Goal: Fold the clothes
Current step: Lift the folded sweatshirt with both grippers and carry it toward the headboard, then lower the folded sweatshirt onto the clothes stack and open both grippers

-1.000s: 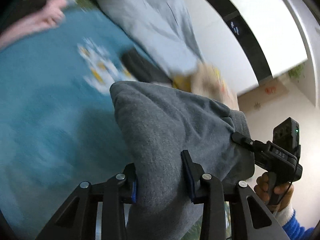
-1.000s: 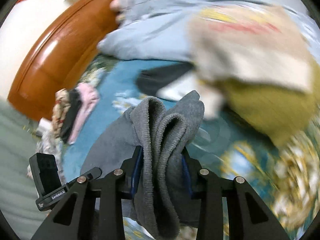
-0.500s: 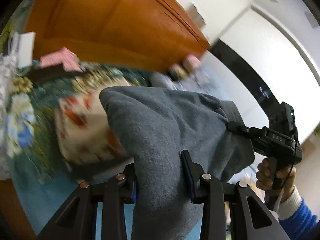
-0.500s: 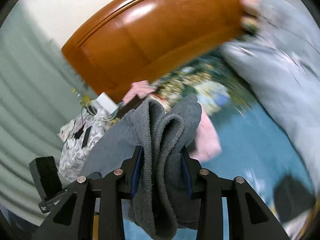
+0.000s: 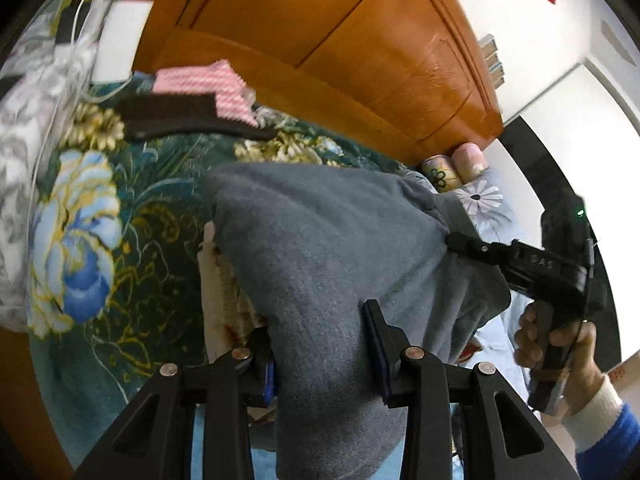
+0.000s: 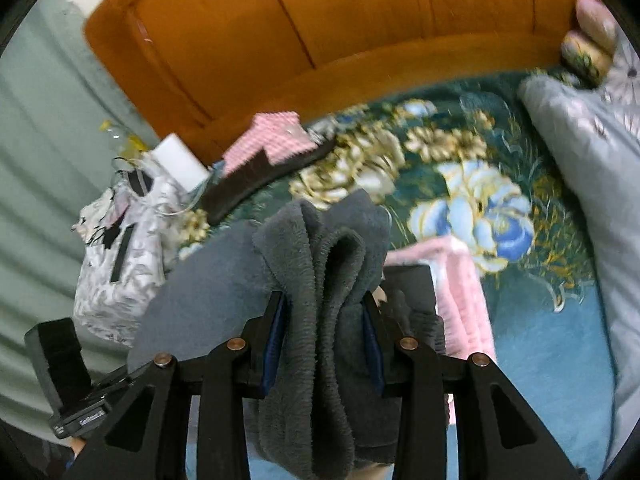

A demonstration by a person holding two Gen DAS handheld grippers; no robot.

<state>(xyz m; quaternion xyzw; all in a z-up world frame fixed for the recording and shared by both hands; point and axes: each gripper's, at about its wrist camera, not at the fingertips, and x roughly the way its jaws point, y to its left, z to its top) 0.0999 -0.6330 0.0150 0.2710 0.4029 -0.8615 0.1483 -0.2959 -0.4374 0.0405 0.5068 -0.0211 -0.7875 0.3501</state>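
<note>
A folded grey fleece garment (image 5: 320,248) hangs in the air between both grippers above a teal flowered blanket (image 5: 100,240). My left gripper (image 5: 322,344) is shut on one bunched end of it. My right gripper (image 6: 322,328) is shut on the other end of the grey garment (image 6: 320,280), whose thick folds fill the gap between the fingers. In the left wrist view the right gripper (image 5: 468,242) bites the garment's far corner, with a person's hand (image 5: 560,340) on its handle. Below the garment lies a folded pink garment (image 6: 460,280).
An orange wooden headboard (image 6: 320,20) runs along the back. By it lie a pink checked piece (image 6: 272,136) and a dark brown piece (image 6: 256,184). A white box (image 6: 176,160) and a floral grey bag (image 6: 120,248) sit at left. A grey quilt (image 6: 580,168) lies at right.
Both grippers have swung with the grey garment away from the clothes pile and now face the headboard end of the bed. Their hold on the garment is the same.
</note>
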